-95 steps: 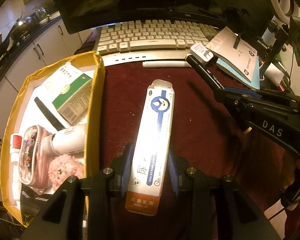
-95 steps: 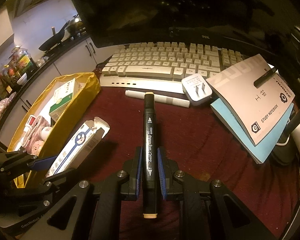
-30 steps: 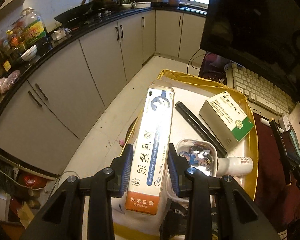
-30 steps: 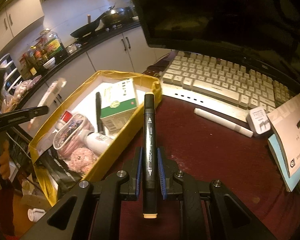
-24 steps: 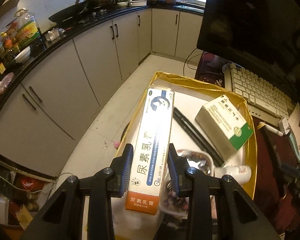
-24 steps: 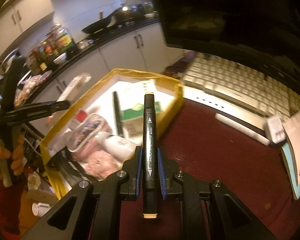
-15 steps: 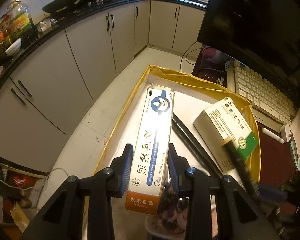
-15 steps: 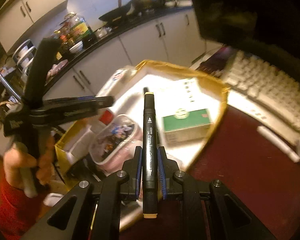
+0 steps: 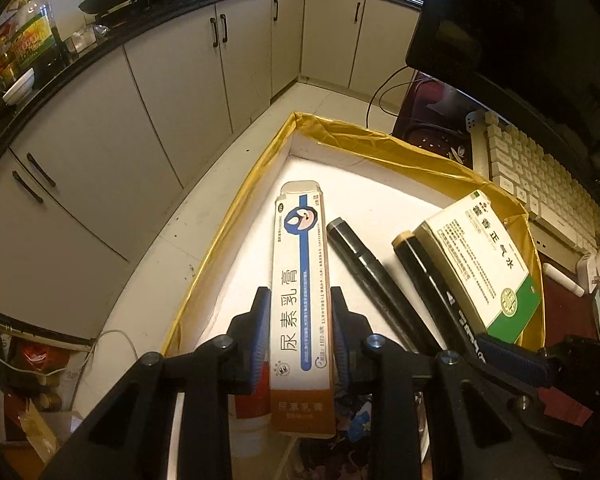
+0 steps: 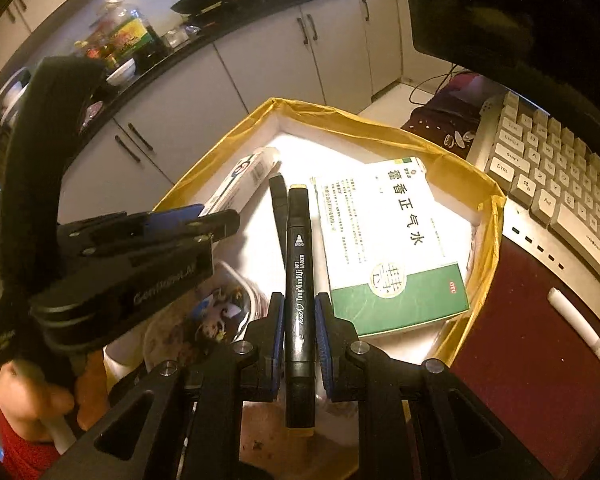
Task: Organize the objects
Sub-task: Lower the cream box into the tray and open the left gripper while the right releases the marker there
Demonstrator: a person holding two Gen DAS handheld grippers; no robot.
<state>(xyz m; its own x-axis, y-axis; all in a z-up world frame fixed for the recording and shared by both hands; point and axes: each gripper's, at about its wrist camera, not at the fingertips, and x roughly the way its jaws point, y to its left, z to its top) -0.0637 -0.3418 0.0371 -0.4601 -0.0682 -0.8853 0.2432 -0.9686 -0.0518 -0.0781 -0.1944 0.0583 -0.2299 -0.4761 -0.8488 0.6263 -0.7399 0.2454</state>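
Observation:
My left gripper is shut on a long white and blue ointment box and holds it low inside the gold-walled box. My right gripper is shut on a black art marker and holds it over the same gold box. That marker shows in the left wrist view beside another black pen lying in the box. A white and green medicine box lies inside at the right. The left gripper with the ointment box shows at the left in the right wrist view.
A white keyboard and a white chalk-like stick lie on the dark red desk to the right. A patterned pouch sits in the near end of the box. Kitchen cabinets and floor lie beyond the desk edge.
Both grippers moved from the desk to over the gold box and came down into it. The ointment box and the marker stay gripped.

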